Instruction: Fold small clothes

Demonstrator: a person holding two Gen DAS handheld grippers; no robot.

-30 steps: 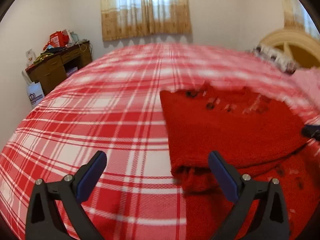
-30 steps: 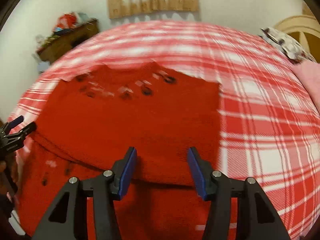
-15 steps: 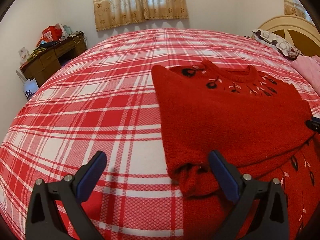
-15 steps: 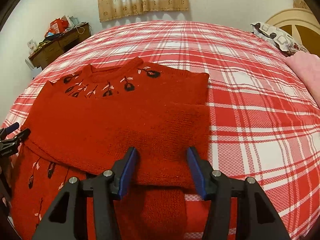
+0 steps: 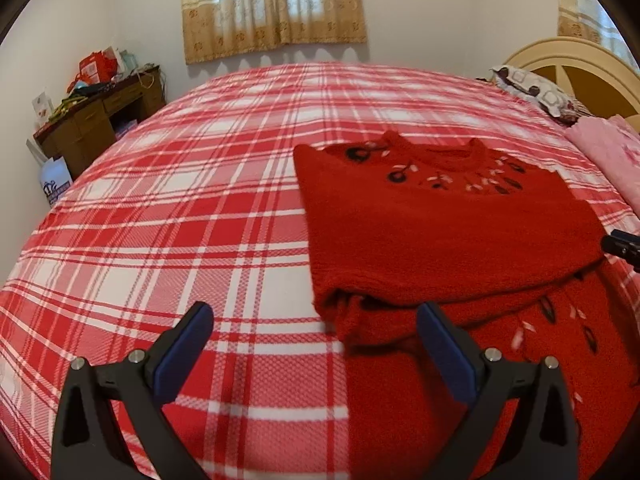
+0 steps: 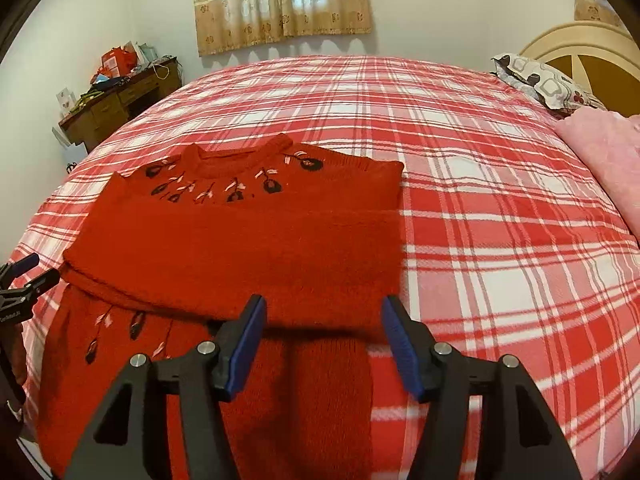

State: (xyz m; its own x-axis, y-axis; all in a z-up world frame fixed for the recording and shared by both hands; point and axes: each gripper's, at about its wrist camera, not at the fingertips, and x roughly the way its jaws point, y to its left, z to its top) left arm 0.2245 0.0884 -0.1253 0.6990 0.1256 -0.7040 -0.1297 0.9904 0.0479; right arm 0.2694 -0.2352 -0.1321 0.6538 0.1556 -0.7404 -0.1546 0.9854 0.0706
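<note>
Red sweater (image 6: 240, 248), one; tools, two; pillows, one (image 6: 548, 80).

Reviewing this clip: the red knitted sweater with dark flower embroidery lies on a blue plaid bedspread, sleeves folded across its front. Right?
Not quite. The plaid bedspread is red and white, not blue, as the right wrist view shows. The red knitted sweater with dark flower embroidery does lie on it, sleeves folded across its front.
</note>
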